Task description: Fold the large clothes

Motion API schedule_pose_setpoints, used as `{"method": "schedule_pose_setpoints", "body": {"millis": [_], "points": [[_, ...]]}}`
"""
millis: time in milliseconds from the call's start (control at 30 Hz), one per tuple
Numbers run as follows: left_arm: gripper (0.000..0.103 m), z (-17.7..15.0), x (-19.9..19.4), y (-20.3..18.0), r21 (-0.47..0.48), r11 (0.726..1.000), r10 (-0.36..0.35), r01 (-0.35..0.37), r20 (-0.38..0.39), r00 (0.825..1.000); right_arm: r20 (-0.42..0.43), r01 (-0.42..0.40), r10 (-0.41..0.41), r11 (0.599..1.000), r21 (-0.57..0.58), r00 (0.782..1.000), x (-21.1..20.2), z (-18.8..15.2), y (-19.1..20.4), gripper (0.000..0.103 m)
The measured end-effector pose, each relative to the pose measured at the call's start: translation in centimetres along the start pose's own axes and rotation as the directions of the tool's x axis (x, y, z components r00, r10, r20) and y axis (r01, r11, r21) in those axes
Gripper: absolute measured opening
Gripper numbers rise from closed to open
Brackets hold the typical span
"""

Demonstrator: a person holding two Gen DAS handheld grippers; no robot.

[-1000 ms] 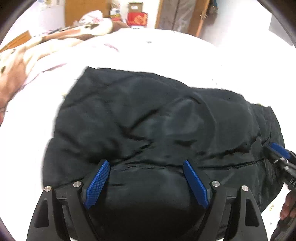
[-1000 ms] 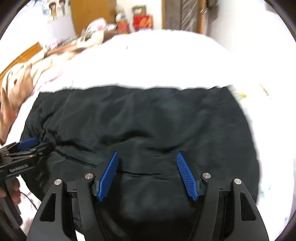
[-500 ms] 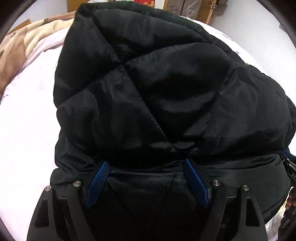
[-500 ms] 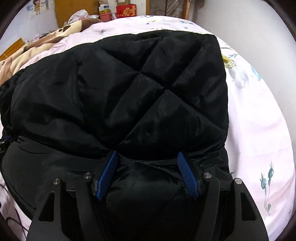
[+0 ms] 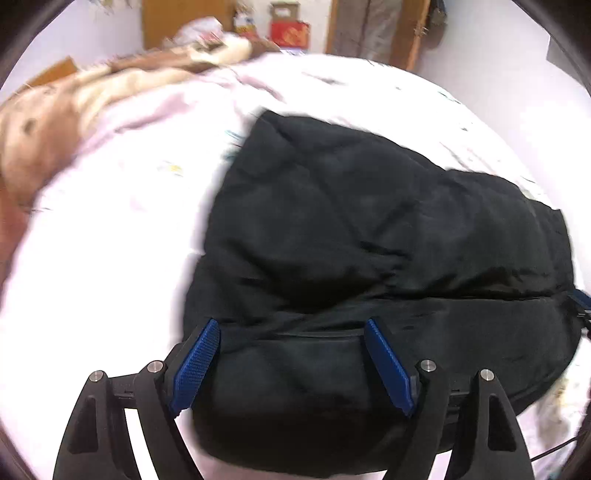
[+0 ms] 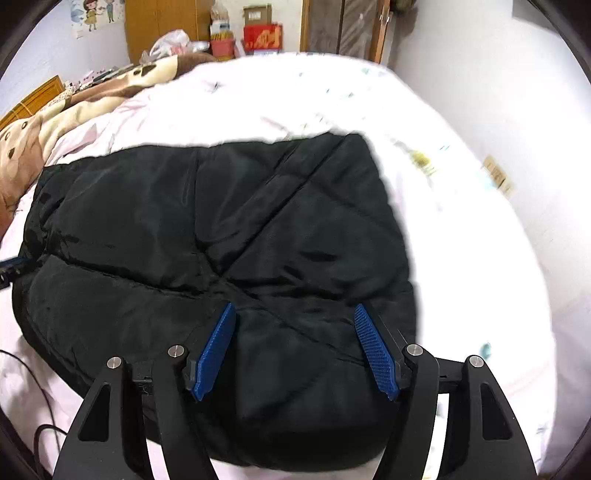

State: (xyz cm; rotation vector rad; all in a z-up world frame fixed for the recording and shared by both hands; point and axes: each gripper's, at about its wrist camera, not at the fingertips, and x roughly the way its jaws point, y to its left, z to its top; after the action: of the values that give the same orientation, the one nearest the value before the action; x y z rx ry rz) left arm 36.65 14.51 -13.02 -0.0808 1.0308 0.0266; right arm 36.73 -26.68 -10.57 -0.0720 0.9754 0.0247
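Folded black padded jacket (image 5: 369,229) on the bed (image 6: 461,258): soft, bulky, slippery (best gripped along seamed near edge); left gripper (image 5: 291,363) and right gripper (image 6: 295,349) fingers released

Bed (image 6: 461,258), pale pink floral sheet. Brown-and-cream blanket (image 6: 44,125) at ten o'clock. Red box (image 6: 262,36) at twelve o'clock, wooden cabinet (image 6: 166,18) beside it. Cartoon poster (image 6: 91,16) at eleven. Black cable (image 6: 40,391) at eight.
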Motion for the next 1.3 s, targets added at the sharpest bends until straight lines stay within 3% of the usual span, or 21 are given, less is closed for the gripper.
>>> {"method": "schedule_pose_setpoints", "body": {"millis": [67, 167, 433, 600, 800, 1300], "points": [[0.081, -0.9, 0.0, 0.3, 0.013, 0.999, 0.038, -0.038, -0.013, 0.999, -0.004, -0.004, 0.004, 1.0, 0.029, 1.0, -0.1, -0.6, -1.0, 0.068], [0.081, -2.0, 1.8, 1.2, 0.003, 0.999, 0.036, -0.036, -0.06, 0.998, -0.029, 0.021, -0.02, 1.0, 0.017, 0.999, 1.1, -2.0, -1.9, 0.068], [0.083, -3.3, 3.9, 1.8, -0.003, 0.999, 0.052, -0.052, -0.048, 0.998, -0.065, 0.059, -0.058, 0.998, 0.014, 0.996, 5.2, -2.6, -0.1, 0.069], [0.084, -4.3, 2.8, 0.5, 0.005, 0.998, 0.057, -0.057, -0.034, 0.998, -0.048, 0.093, -0.093, 0.996, -0.018, 0.994, 5.7, -2.6, 0.7, 0.069], [0.084, -3.5, 1.7, 1.3, 0.005, 0.999, 0.043, -0.043, -0.031, 0.999, -0.056, 0.063, -0.063, 0.998, -0.017, 0.996, 4.3, -2.6, -0.2, 0.07], [0.083, -3.1, -1.1, 0.9, 0.068, 0.994, 0.091, -0.09, -0.009, 0.996, 0.003, 0.041, -0.041, 0.998, 0.043, 0.999, -1.5, -2.9, -2.9, 0.071]]}}
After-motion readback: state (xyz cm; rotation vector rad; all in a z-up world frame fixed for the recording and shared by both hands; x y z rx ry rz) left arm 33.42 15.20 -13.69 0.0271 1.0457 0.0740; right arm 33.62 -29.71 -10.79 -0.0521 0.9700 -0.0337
